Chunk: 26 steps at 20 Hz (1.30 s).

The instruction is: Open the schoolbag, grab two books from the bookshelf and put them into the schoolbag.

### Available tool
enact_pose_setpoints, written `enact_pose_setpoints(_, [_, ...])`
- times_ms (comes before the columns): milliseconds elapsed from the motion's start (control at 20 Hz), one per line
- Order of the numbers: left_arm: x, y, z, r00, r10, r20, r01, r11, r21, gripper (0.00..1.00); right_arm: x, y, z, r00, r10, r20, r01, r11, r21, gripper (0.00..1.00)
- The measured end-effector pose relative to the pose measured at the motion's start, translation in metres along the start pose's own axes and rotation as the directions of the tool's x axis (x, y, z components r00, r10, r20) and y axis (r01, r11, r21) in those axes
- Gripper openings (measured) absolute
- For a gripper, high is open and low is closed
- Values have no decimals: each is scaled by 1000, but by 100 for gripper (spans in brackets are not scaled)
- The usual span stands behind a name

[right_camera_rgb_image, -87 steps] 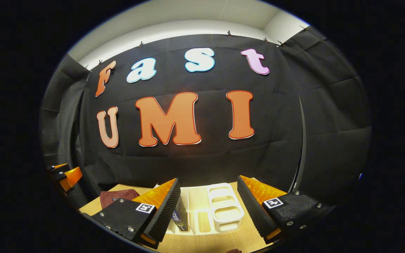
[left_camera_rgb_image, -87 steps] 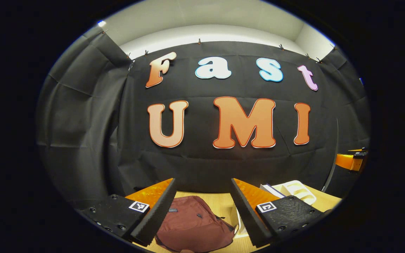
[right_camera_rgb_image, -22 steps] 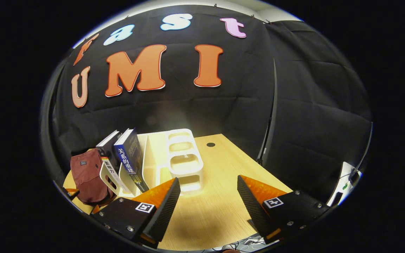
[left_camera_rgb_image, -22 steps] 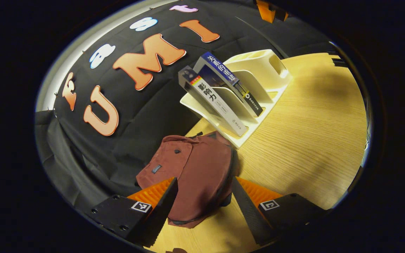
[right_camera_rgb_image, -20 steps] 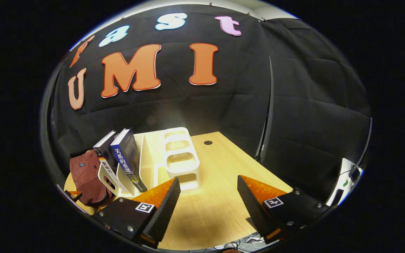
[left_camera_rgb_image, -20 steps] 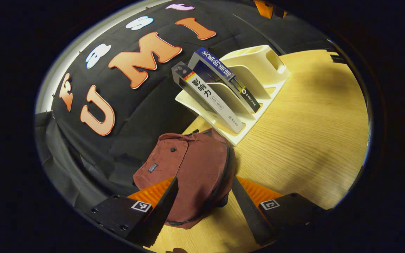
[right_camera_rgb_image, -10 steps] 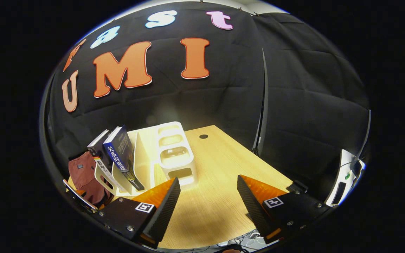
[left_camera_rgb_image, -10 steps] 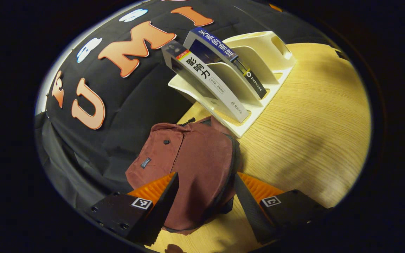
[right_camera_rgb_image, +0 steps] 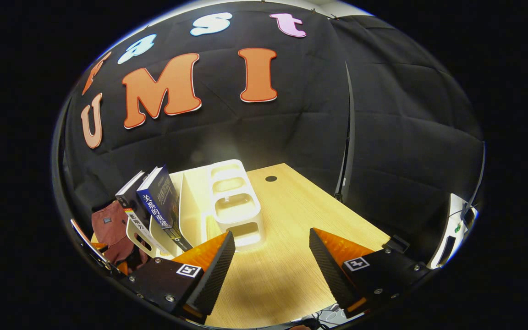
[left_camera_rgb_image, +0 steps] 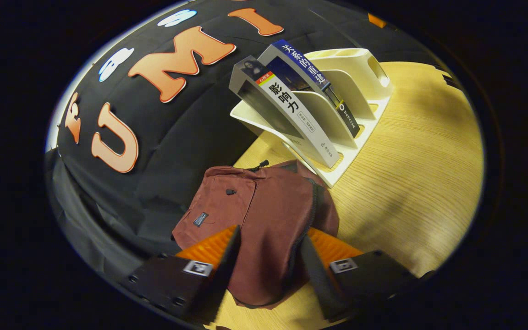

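Straddling the closed schoolbag (left_camera_rgb_image: 264, 220), the left gripper's (left_camera_rgb_image: 268, 256) spread fingers risk pinching loose fabric, missing the zipper (left_camera_rgb_image: 307, 220).

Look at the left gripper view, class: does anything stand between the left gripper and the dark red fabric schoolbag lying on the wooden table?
Nothing visible does. The left gripper is open, its fingers straddling the near part of the dark red fabric schoolbag. The white plastic bookshelf with two books stands beyond the bag, out of the way.
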<state>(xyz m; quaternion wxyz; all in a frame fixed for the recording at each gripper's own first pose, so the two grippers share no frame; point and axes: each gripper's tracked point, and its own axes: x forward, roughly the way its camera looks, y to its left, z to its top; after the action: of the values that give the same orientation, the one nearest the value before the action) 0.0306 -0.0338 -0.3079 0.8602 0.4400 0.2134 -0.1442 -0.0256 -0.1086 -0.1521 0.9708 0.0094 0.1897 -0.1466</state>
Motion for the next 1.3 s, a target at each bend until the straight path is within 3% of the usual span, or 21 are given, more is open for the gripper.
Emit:
enact_pose_setpoints(150, [0,-2,1,1000,-12,-15,12,1000,-23,40,3,3,4,1000,18,-5,-18,1000,7,97])
enact_pose_setpoints(200, [-4,1,5,1000,-2,-13,2,999,-36,33,4,4,6,1000,24,0,-24,1000,11,97])
enact_pose_setpoints(250, [-1,2,4,1000,-3,-9,2,999,-52,12,5,5,7,1000,26,6,-26,1000,17,97])
enact_pose_setpoints(350, [0,-6,0,998,-58,-39,55,996,-69,5,3,9,11,999,31,22,-32,998,52,97])
enact_pose_setpoints(500, [-2,-8,5,986,-153,-67,152,988,-20,2,-6,29,18,995,95,22,-97,985,144,97])
enact_pose_setpoints(700, [-2,31,23,980,-186,-73,174,975,-141,1,-8,46,23,989,150,-11,-148,984,100,97])
enact_pose_setpoints(900, [-9,102,42,990,-135,-47,124,973,-193,1,-19,71,41,980,197,-15,-195,978,71,97])
enact_pose_setpoints(1100, [-5,177,68,1000,-20,16,21,992,-123,1,-32,114,64,965,262,-18,-261,964,47,97])
enact_pose_setpoints(1300, [-4,204,81,998,-33,53,42,982,-186,0,-46,166,85,945,326,-24,-327,945,-20,97])
